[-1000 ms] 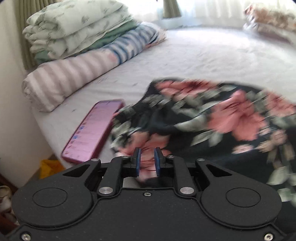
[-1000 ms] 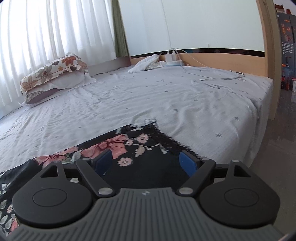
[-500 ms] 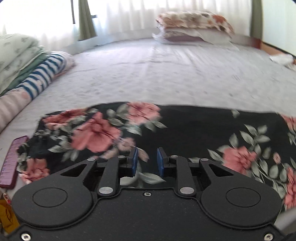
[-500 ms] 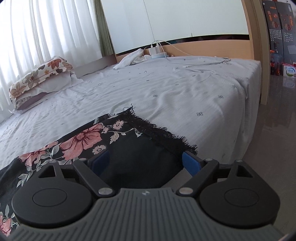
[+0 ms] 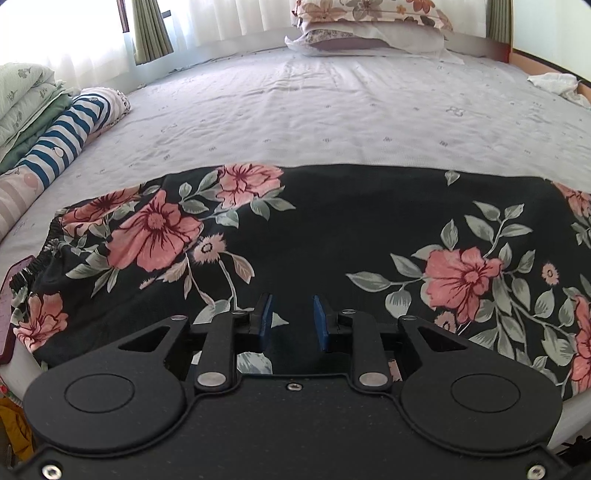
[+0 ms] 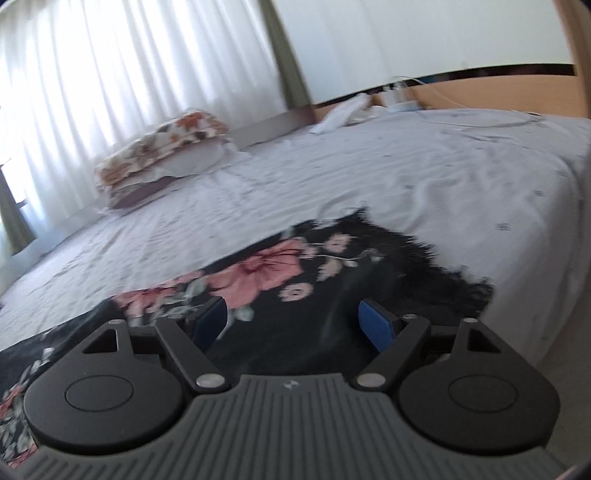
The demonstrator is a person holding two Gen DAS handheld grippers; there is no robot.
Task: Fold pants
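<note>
Black pants (image 5: 332,229) with pink flowers lie flat across the near side of the bed, elastic waistband (image 5: 40,254) at the left. My left gripper (image 5: 291,306) hovers over the near edge of the pants, its blue pads a narrow gap apart with nothing pinched between them. In the right wrist view the pants (image 6: 277,269) end in a frayed hem (image 6: 424,251) near the bed's side. My right gripper (image 6: 293,317) hangs just above that leg end, jaws wide and closing a little, pads not pressing on the cloth.
A pink phone (image 5: 7,295) lies at the bed's left edge beside the waistband. Folded quilts and a striped roll (image 5: 55,122) sit far left, pillows (image 5: 369,22) at the back. A white cloth (image 5: 554,81) and cables lie near the headboard. The mattress drops off at right (image 6: 546,295).
The left view swung from the phone and waistband end round to face across the pants toward the pillows, and its pads parted slightly. The right gripper sank and turned left.
</note>
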